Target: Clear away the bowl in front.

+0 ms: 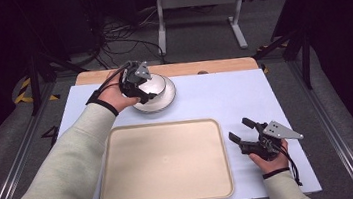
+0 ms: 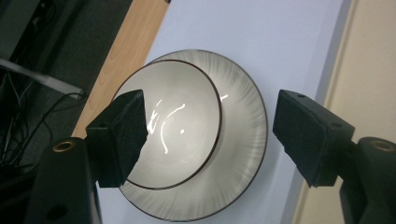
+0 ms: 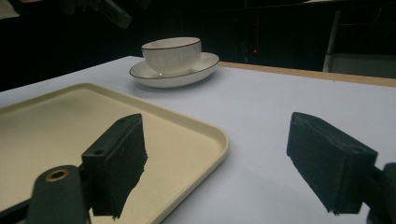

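A white bowl (image 1: 156, 83) with a dark rim stands in a matching white plate (image 1: 163, 101) at the far left of the table. In the left gripper view the bowl (image 2: 182, 130) and plate (image 2: 245, 140) lie straight below the jaws. My left gripper (image 1: 142, 89) hovers over the bowl's left side, open (image 2: 210, 135), one jaw above the bowl and the other beyond the plate's rim, touching neither. My right gripper (image 1: 238, 128) rests open near the table's right front, beside the tray; nothing is between its jaws (image 3: 215, 158). It faces the bowl (image 3: 172, 55) and plate (image 3: 175, 74).
A large cream tray (image 1: 164, 161) lies bare at the table's front centre, its corner (image 3: 205, 135) just left of my right gripper. A pale blue mat (image 1: 224, 94) covers the table, and a wooden strip (image 1: 186, 69) runs along the far edge. Cables and a table frame lie beyond.
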Action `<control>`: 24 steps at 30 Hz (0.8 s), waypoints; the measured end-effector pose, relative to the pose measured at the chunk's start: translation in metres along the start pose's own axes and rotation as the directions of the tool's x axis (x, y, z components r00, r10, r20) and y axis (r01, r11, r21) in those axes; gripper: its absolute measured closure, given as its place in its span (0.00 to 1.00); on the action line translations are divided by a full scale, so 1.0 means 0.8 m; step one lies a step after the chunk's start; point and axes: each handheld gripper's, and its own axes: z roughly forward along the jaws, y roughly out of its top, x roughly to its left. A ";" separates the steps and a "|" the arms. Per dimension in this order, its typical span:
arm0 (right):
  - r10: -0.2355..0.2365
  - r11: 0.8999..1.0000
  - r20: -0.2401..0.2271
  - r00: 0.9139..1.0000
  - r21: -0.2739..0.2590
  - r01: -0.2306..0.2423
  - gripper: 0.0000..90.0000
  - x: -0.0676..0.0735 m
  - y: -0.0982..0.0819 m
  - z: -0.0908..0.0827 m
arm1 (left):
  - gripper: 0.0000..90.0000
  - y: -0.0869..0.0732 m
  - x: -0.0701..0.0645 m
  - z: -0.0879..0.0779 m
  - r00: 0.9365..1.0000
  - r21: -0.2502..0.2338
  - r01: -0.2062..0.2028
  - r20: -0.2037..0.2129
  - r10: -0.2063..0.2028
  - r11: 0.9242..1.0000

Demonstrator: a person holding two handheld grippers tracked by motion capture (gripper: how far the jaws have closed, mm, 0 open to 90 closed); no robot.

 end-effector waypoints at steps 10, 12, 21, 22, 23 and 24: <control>-0.001 1.000 -0.018 1.000 0.006 0.001 0.25 0.000 0.000 0.000 | 0.35 0.000 0.003 0.039 0.997 0.083 -0.068 0.027 0.066 0.994; -0.003 1.000 -0.023 1.000 0.006 0.003 0.25 -0.001 0.000 0.000 | 0.36 -0.001 0.003 0.047 0.997 0.101 -0.075 0.034 0.072 0.992; 0.004 1.000 -0.030 1.000 0.001 -0.004 0.27 -0.002 0.000 0.000 | 0.42 -0.006 0.004 0.074 0.986 0.169 -0.143 0.105 0.127 0.975; 0.003 1.000 -0.032 0.999 -0.001 -0.003 0.27 -0.002 0.000 -0.001 | 0.42 -0.007 0.004 0.080 0.987 0.189 -0.144 0.103 0.126 0.971; 0.003 1.000 -0.032 0.999 -0.001 -0.003 0.27 -0.002 0.000 -0.001 | 0.42 -0.007 0.004 0.080 0.987 0.189 -0.144 0.103 0.126 0.971; 0.003 1.000 -0.034 0.999 -0.002 -0.003 0.27 -0.002 0.000 -0.001 | 0.42 -0.007 0.004 0.083 0.986 0.200 -0.149 0.104 0.130 0.968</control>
